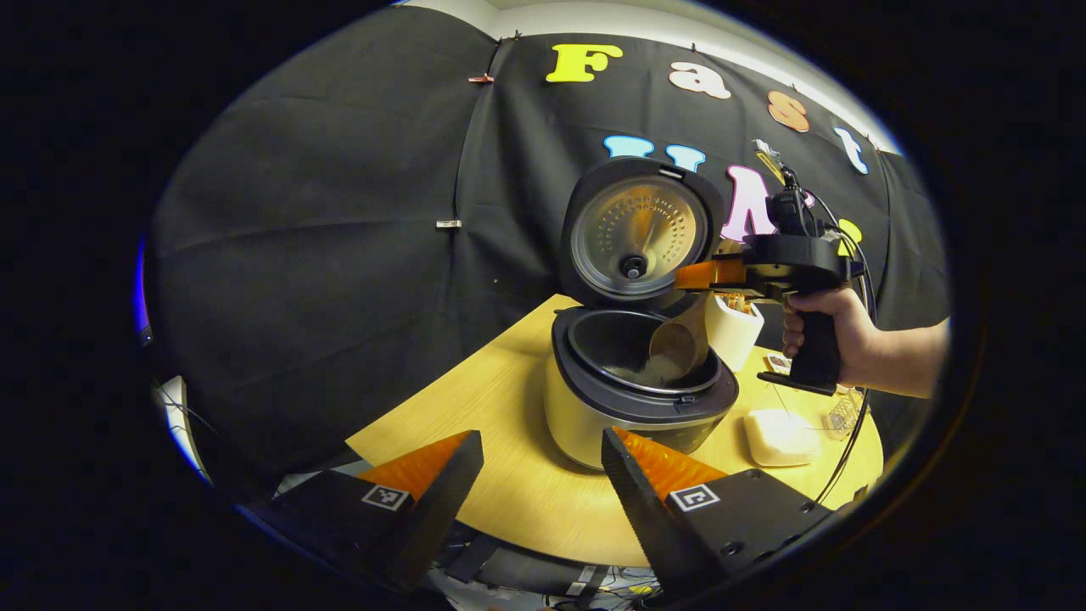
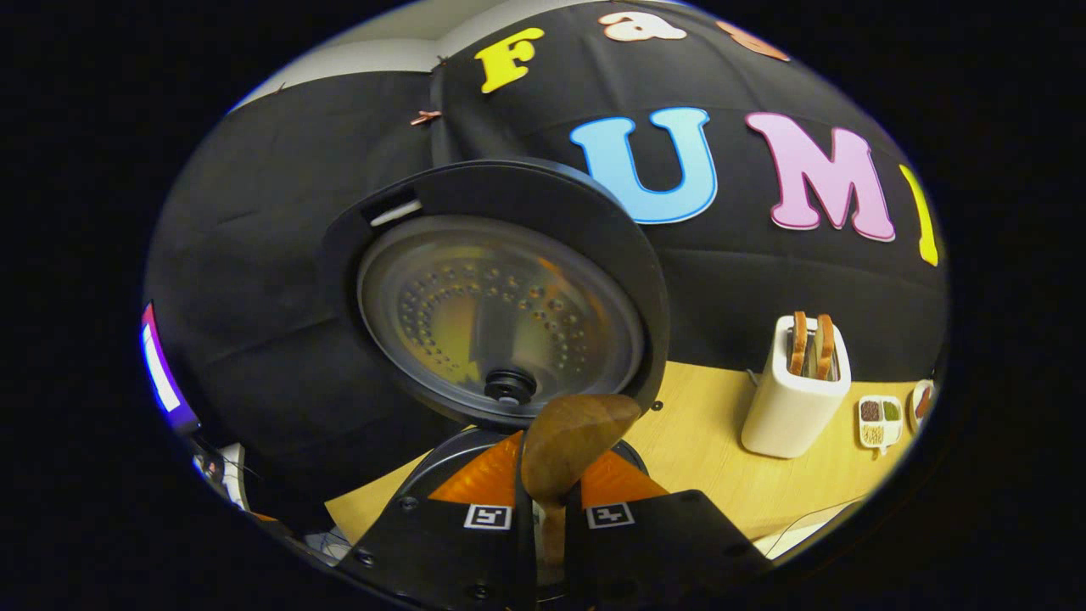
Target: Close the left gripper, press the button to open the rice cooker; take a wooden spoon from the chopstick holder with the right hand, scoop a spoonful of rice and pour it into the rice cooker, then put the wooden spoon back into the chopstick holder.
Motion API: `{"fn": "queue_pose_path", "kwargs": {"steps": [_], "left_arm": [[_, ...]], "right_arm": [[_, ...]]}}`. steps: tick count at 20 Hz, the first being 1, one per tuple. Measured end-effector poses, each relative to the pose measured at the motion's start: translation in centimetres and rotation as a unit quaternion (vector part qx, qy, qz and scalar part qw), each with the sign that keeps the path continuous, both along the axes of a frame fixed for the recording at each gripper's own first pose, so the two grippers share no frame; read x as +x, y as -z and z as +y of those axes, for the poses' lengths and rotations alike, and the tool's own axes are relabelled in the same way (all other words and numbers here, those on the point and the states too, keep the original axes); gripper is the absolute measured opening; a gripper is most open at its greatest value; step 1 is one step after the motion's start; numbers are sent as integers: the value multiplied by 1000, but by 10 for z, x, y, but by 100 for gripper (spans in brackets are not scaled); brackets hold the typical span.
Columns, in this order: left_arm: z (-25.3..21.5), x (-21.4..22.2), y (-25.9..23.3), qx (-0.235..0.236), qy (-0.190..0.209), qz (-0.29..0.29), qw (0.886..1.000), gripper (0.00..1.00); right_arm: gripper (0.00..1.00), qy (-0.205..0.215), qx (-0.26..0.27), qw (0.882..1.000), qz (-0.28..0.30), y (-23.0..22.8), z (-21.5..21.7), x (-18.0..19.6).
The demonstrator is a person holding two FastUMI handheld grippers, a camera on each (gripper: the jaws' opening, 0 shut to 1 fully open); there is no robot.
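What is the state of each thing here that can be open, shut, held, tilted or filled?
Rice cooker: open, lid raised upright.
Wooden spoon: held, bowl tipped down into the inner pot.
Right claw: shut on the wooden spoon handle.
Left claw: open, holding nothing.
Toaster: two slices standing in its slots.

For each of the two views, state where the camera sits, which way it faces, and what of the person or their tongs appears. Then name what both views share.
Left gripper view: rides the left tongs, open, facing the cooker; far off, a hand tips the spoon into the pot.
Right gripper view: rides the right tongs, shut on the spoon, facing the lid.
Shared: lid, spoon, table.
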State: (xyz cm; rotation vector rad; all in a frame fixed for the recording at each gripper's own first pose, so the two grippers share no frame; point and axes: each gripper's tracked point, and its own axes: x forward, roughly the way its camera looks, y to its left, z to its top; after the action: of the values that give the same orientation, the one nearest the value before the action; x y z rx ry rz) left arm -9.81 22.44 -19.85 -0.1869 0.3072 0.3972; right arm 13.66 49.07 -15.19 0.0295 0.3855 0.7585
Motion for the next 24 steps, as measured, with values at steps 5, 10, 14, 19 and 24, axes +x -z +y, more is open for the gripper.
{"fn": "queue_pose_path", "kwargs": {"steps": [5,10,14,19,24], "left_arm": [[8,-5,3,-1,-12,0,1000,96],[10,-8,4,-8,-19,0,1000,96],[4,-7,-1,3,-13,-3,1000,96],[-12,-2,-10,17,9,-11,1000,96],[-40,16,-16,12,46,-16,999,96]], "right_arm": [[17,-71,-54,994,-69,-1,15,-25],[17,-156,-98,977,-111,11,31,-65],[17,-150,-96,980,-93,14,26,-66],[17,-74,-24,995,-54,-28,-5,-38],[17,11,52,998,-36,-80,-61,-14]]}}
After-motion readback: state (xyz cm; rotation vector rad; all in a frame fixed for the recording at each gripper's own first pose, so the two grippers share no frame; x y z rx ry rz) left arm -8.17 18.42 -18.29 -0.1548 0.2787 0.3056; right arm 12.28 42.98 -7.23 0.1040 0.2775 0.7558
